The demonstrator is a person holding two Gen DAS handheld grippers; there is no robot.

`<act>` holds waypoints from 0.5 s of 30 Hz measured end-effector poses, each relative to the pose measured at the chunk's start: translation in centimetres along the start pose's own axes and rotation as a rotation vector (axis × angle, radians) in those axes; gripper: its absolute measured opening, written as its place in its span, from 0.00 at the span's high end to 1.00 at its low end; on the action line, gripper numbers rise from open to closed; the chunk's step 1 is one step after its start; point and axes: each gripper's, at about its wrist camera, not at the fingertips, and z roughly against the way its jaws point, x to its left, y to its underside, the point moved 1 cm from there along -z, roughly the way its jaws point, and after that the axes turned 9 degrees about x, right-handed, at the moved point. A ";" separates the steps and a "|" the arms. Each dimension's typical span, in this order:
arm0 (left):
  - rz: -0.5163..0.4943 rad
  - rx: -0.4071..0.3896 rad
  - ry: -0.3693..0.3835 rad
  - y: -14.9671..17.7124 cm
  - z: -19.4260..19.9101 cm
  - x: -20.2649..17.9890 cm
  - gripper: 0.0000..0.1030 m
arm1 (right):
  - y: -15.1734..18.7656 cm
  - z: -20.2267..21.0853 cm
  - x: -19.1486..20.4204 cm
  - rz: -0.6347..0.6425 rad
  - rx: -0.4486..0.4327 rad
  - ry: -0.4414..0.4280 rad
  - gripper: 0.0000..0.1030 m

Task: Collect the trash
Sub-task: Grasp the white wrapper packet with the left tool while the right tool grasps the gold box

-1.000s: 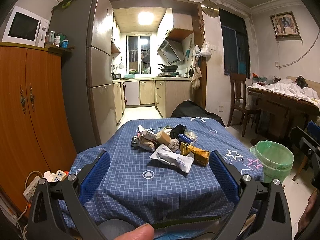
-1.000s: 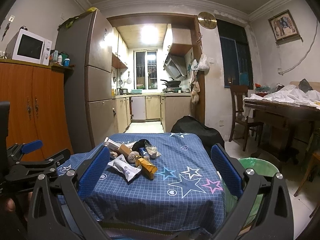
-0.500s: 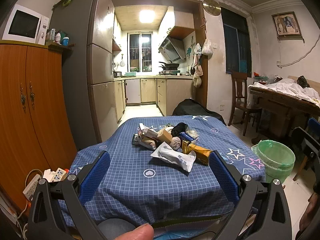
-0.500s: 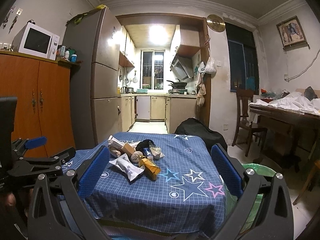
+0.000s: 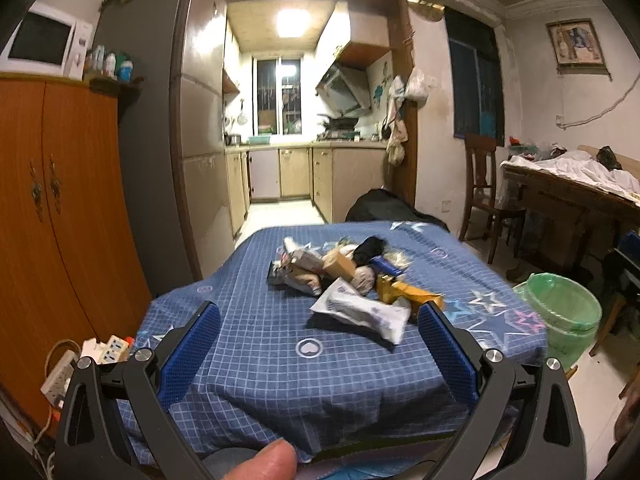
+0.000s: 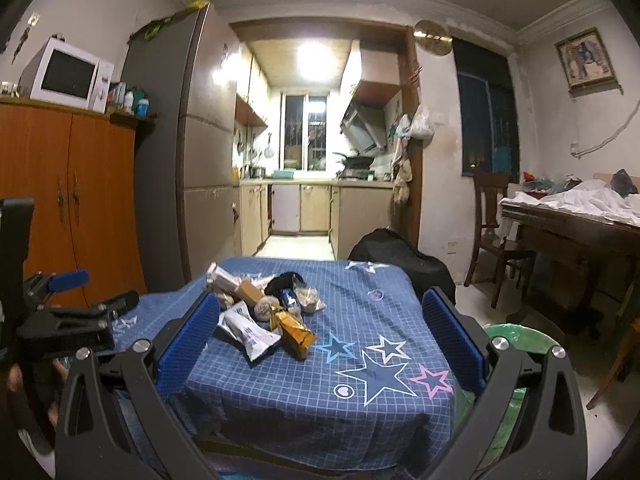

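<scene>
Both grippers edged closer; trash pile (image 5: 344,280) beside green bin (image 5: 564,316).

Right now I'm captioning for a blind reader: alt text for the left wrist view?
Open left gripper faces a trash pile on a blue checked tablecloth; nothing sits between its jaws. A green-lined bin stands right of the table.

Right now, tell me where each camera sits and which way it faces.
Left wrist: on the left gripper, facing the blue checked tablecloth and trash pile; a thumb tip shows.
Right wrist: on the right gripper, facing likewise; the left gripper shows.
Shared: pile, green-lined bin, kitchen.
</scene>
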 end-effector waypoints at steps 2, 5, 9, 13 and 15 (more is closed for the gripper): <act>0.008 0.069 0.012 -0.1 -3.3 1.4 0.05 | 0.1 -2.3 -0.4 0.005 0.043 -0.037 0.05; 0.031 0.201 0.079 0.1 -8.6 3.3 0.05 | 0.4 -7.4 -1.4 0.012 0.162 -0.107 0.05; 0.140 0.401 0.203 0.6 -16.0 5.9 0.05 | 0.7 -16.2 -2.2 0.024 0.382 -0.255 0.30; 0.215 0.459 0.304 0.4 -19.3 5.4 0.06 | 0.1 -23.3 -1.9 0.053 0.540 -0.331 0.40; 0.232 0.491 0.369 0.2 -20.4 4.1 0.08 | -0.2 -25.7 -1.3 0.073 0.595 -0.360 0.40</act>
